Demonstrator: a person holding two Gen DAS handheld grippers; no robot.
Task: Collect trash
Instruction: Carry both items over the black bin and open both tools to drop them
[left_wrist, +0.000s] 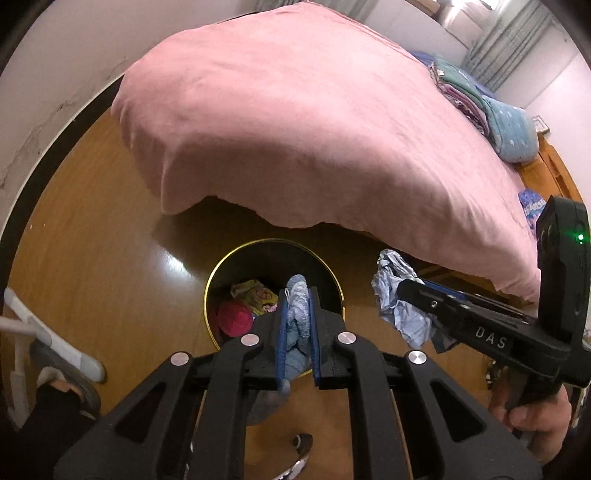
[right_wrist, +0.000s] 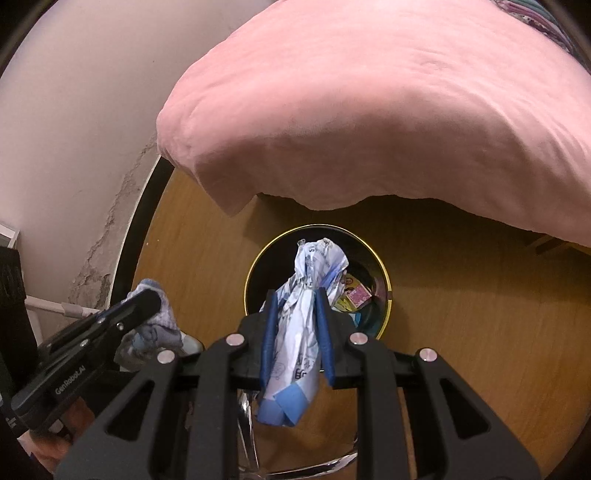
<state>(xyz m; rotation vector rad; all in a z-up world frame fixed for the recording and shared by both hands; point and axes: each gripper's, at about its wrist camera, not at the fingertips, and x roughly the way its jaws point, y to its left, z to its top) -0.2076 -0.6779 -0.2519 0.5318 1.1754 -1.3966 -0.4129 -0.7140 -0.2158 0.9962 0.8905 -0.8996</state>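
A black trash bin with a gold rim (left_wrist: 212, 280) (right_wrist: 255, 266) stands on the wooden floor by the bed; a pink item (left_wrist: 234, 317) and yellow wrappers (left_wrist: 255, 293) lie inside. My left gripper (left_wrist: 295, 295) is shut on a blue knitted sock (left_wrist: 298, 314), held over the bin's near side. My right gripper (right_wrist: 295, 295) is shut on a crumpled white-and-blue wrapper (right_wrist: 306, 314), held above the bin. The right gripper (left_wrist: 406, 286) with its wrapper (left_wrist: 399, 314) shows to the bin's right in the left wrist view; the left gripper (right_wrist: 147, 295) with its sock (right_wrist: 162, 321) shows to the bin's left in the right wrist view.
A bed with a pink cover (left_wrist: 314, 122) overhangs the floor just behind the bin. Folded blankets (left_wrist: 491, 110) lie on the bed's far side. A white rack (left_wrist: 51, 332) and a grey slipper (left_wrist: 74, 384) stand at the left. A chrome chair base (right_wrist: 295, 469) is below.
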